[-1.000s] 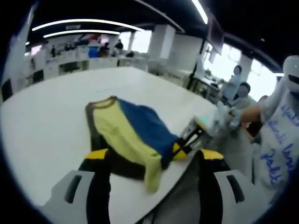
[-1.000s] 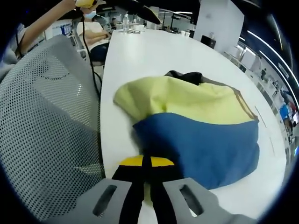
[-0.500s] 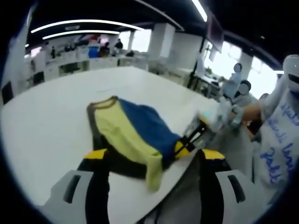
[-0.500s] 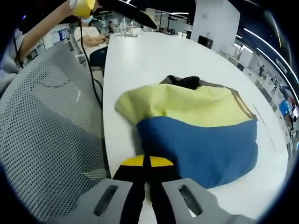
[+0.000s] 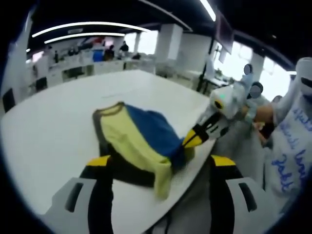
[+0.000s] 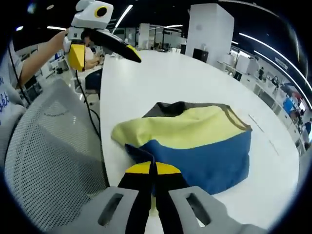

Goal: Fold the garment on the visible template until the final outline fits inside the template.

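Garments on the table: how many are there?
1. A single yellow, blue and dark garment lies folded on the white table near its edge, its blue part nearest the right gripper. Nothing shows beneath it.

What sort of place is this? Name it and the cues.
Likely an open-plan office or lab: a long white table holding the garment, a mesh office chair, ceiling strip lights and more desks behind.

Sleeve writing: blue handwritten script runs along a person's white sleeve (image 5: 287, 146) at the right edge of the left gripper view; the letters cannot be made out.
Other text: none can be read in either view.
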`<action>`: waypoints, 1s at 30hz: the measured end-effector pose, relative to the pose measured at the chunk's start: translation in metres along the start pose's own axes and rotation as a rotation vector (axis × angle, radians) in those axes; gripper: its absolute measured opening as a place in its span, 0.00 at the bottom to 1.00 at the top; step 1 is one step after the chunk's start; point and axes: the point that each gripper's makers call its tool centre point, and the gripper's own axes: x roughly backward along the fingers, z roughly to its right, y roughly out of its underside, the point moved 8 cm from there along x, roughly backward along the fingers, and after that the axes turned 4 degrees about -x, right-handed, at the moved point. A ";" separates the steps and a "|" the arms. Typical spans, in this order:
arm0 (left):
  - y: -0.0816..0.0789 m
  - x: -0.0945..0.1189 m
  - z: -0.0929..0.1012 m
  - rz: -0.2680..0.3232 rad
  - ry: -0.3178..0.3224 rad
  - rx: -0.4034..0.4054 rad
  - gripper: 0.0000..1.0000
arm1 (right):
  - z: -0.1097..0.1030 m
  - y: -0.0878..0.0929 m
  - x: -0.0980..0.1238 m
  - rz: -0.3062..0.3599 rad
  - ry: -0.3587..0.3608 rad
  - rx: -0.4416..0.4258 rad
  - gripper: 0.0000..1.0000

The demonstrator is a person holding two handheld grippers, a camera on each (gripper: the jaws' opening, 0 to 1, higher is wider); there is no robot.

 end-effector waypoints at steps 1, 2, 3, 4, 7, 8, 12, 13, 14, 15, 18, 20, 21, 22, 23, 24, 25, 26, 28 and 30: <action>0.000 0.000 0.001 0.000 0.001 -0.002 0.77 | 0.001 -0.001 0.002 0.005 0.005 0.001 0.02; -0.001 0.000 0.001 0.002 0.001 -0.004 0.78 | 0.004 -0.003 0.006 0.013 0.015 0.000 0.02; -0.002 0.000 0.002 0.005 -0.001 -0.003 0.78 | 0.005 -0.004 0.007 0.018 0.021 -0.001 0.02; -0.002 0.000 0.002 0.008 -0.001 -0.004 0.79 | 0.007 -0.006 0.011 0.029 0.035 -0.002 0.02; -0.003 0.000 0.005 0.004 -0.003 -0.009 0.80 | 0.012 -0.011 0.019 0.057 0.063 -0.008 0.02; -0.003 0.000 0.006 0.001 -0.003 -0.014 0.80 | 0.014 -0.013 0.022 0.070 0.070 -0.013 0.02; -0.005 0.001 0.005 -0.006 -0.006 -0.025 0.80 | 0.019 -0.020 0.031 0.096 0.093 -0.013 0.02; -0.006 0.001 0.005 -0.006 -0.009 -0.028 0.80 | 0.022 -0.022 0.034 0.108 0.104 -0.014 0.02; -0.006 0.001 0.005 -0.006 -0.009 -0.029 0.81 | 0.024 -0.024 0.037 0.119 0.111 -0.017 0.02; -0.007 0.001 0.006 -0.006 -0.008 -0.029 0.81 | 0.027 -0.026 0.040 0.131 0.117 -0.028 0.02; -0.008 0.002 0.007 -0.007 -0.009 -0.034 0.81 | 0.033 -0.029 0.046 0.162 0.138 -0.058 0.01; -0.009 0.003 0.008 -0.003 -0.007 -0.034 0.82 | 0.042 -0.031 0.054 0.181 0.171 -0.066 0.01; -0.009 0.003 0.008 -0.002 -0.005 -0.032 0.82 | 0.045 -0.031 0.056 0.185 0.182 -0.069 0.01; -0.009 0.003 0.008 -0.005 -0.002 -0.031 0.82 | 0.050 -0.031 0.060 0.190 0.193 -0.075 0.01; -0.009 0.003 0.008 -0.007 -0.003 -0.031 0.83 | 0.054 -0.031 0.063 0.193 0.207 -0.080 0.01; -0.009 0.003 0.008 -0.012 -0.007 -0.035 0.83 | 0.059 -0.030 0.066 0.194 0.219 -0.083 0.01; -0.009 0.004 0.008 -0.011 -0.009 -0.037 0.83 | 0.062 -0.030 0.069 0.194 0.231 -0.084 0.01; -0.009 0.004 0.008 -0.011 -0.009 -0.037 0.83 | 0.066 -0.029 0.071 0.194 0.241 -0.085 0.01; -0.011 0.004 0.008 -0.009 -0.009 -0.037 0.83 | 0.073 -0.027 0.077 0.194 0.258 -0.096 0.01; -0.013 0.005 0.008 -0.006 -0.012 -0.044 0.84 | 0.078 -0.027 0.080 0.199 0.271 -0.100 0.01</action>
